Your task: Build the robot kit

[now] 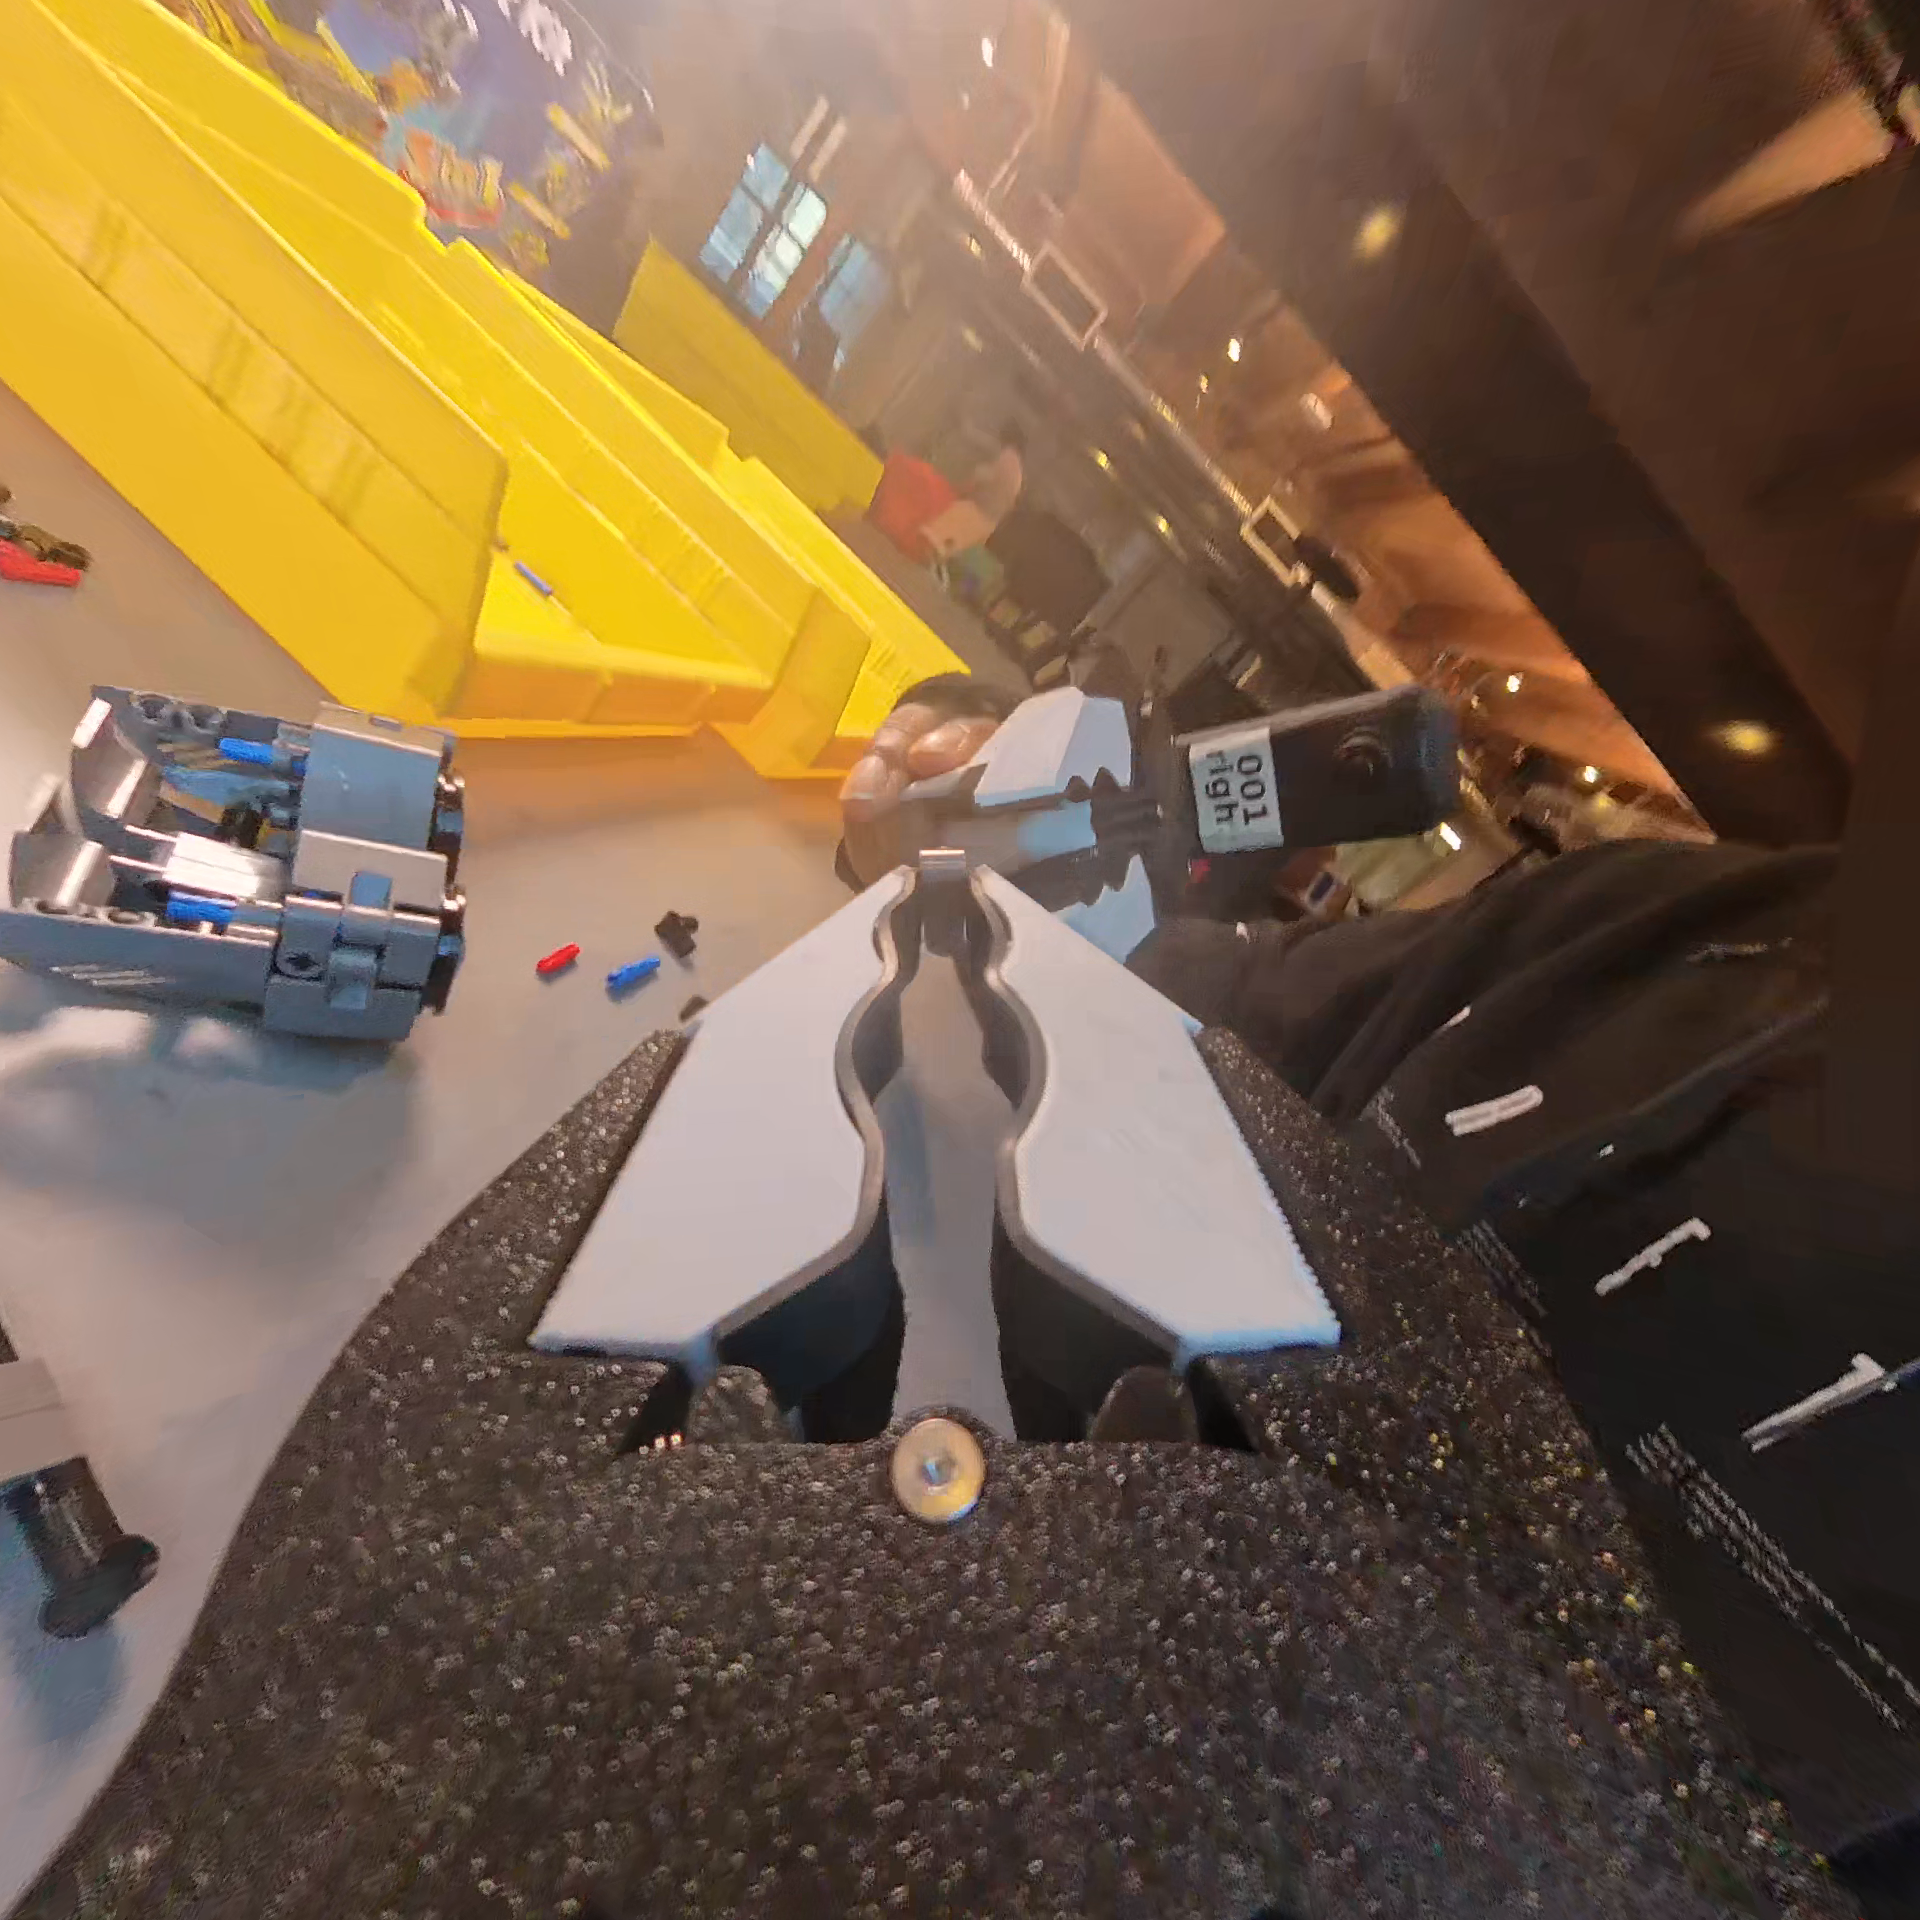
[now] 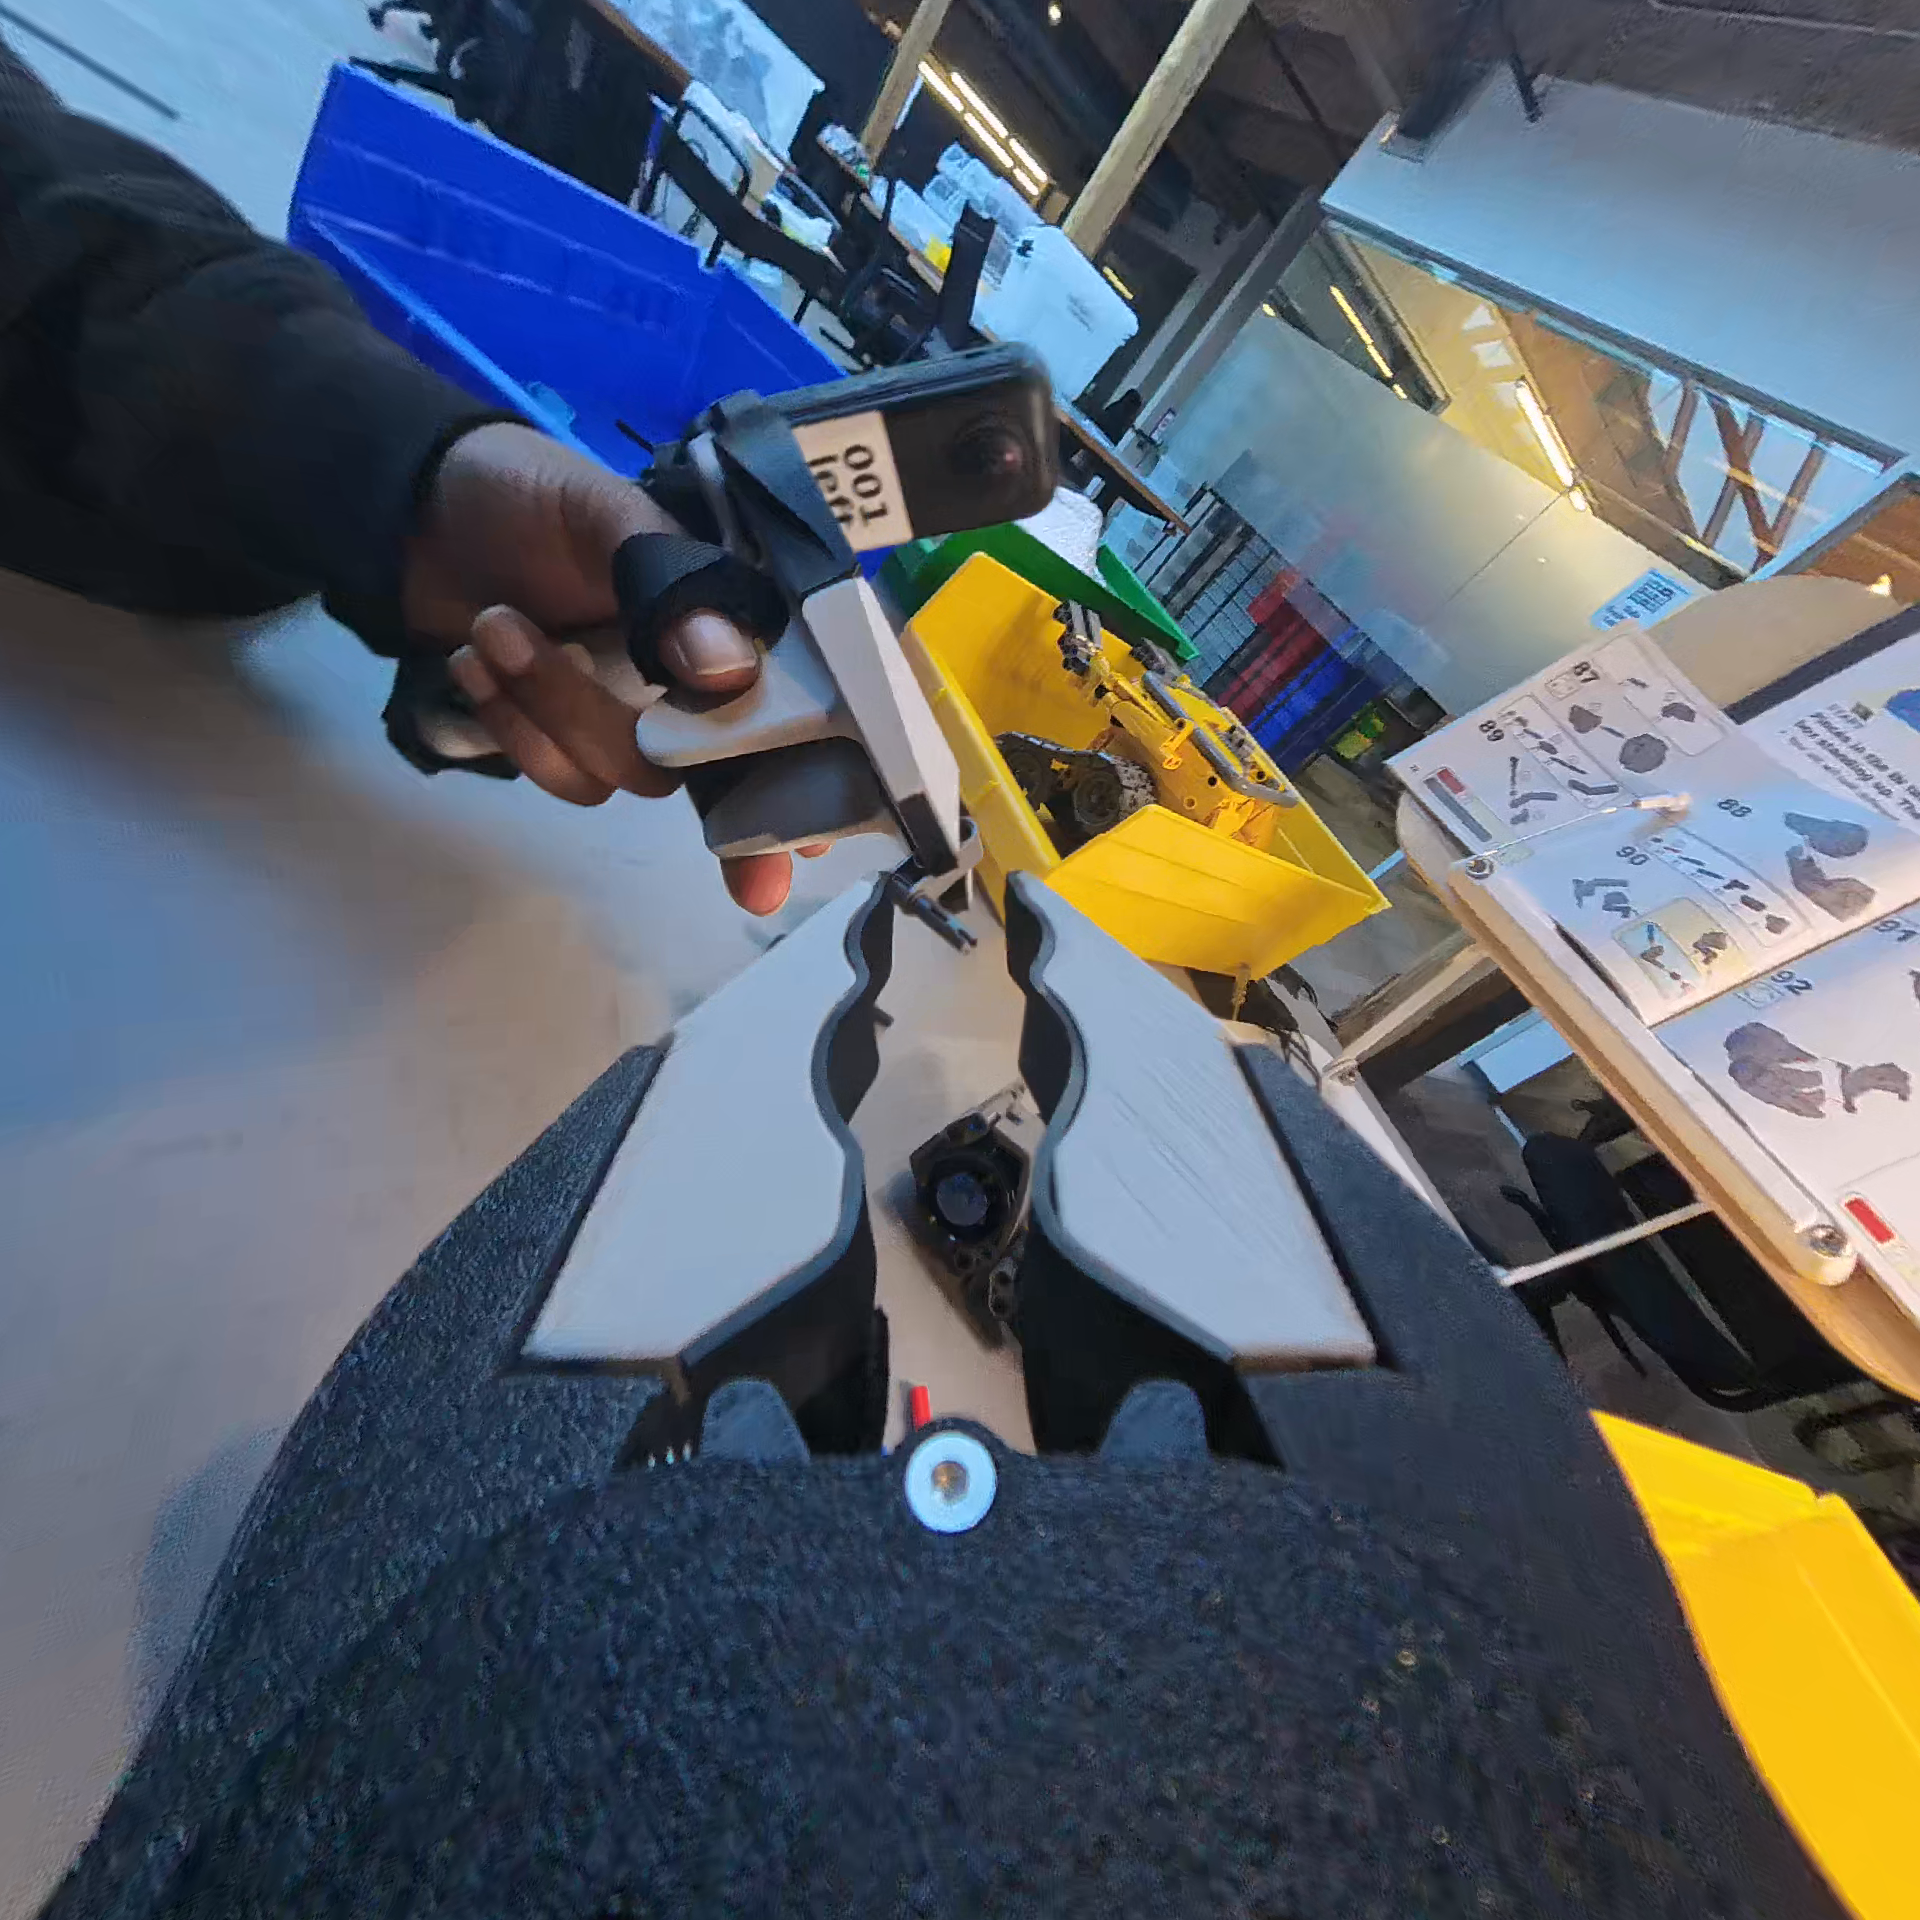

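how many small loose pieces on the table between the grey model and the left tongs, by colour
red piece: 1
blue piece: 1
black pieces: 2
total: 4

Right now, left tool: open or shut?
Shut on a small grey piece. The left tool's tips pinch it in the left wrist view, and the right wrist view shows the same tool closed.

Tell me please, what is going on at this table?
A person holds one hand-held gripper in each hand above a grey table. The left hand-held gripper is shut on a small grey piece with a black pin. The right hand-held gripper is open, its tips right beside that piece. A half-built grey brick model and loose pins lie on the table, near yellow bins.
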Tool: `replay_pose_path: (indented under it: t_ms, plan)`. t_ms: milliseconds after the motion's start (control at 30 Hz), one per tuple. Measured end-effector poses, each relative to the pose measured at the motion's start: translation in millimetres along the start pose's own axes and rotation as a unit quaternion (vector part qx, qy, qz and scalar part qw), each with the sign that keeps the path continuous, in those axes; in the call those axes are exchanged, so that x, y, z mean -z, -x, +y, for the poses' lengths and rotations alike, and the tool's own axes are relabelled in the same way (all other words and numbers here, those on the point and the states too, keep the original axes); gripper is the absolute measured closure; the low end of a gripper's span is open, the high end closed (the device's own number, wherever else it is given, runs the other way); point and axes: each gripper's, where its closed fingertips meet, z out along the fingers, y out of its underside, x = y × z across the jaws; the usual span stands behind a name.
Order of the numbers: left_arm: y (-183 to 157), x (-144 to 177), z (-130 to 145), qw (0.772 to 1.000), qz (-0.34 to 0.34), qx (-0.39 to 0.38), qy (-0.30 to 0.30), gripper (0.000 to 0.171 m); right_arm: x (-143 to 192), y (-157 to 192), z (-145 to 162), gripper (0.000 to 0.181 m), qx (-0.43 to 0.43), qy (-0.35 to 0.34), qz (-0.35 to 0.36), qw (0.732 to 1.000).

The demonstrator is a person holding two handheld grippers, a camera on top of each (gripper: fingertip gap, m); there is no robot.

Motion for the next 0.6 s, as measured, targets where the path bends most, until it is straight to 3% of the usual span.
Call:
replay_pose_path:
  t_ms: [100,233,600]
  plan:
    - [1.3,-5.3,11.8,0.999,-0.007,-0.010,0.035,0.164,1.5,12.1,5.6,0.172,0.015,0.010,-0.030,0.999]
    - [2.4,-5.8,14.9,0.999,0.000,0.005,0.038,0.164,2.7,16.0,8.7,0.175,0.011,0.015,-0.050,0.999]
    - [-4.6,-5.6,20.8,0.997,0.036,0.037,0.053,0.165,9.6,24.7,15.9,0.167,0.029,0.031,-0.093,0.995]
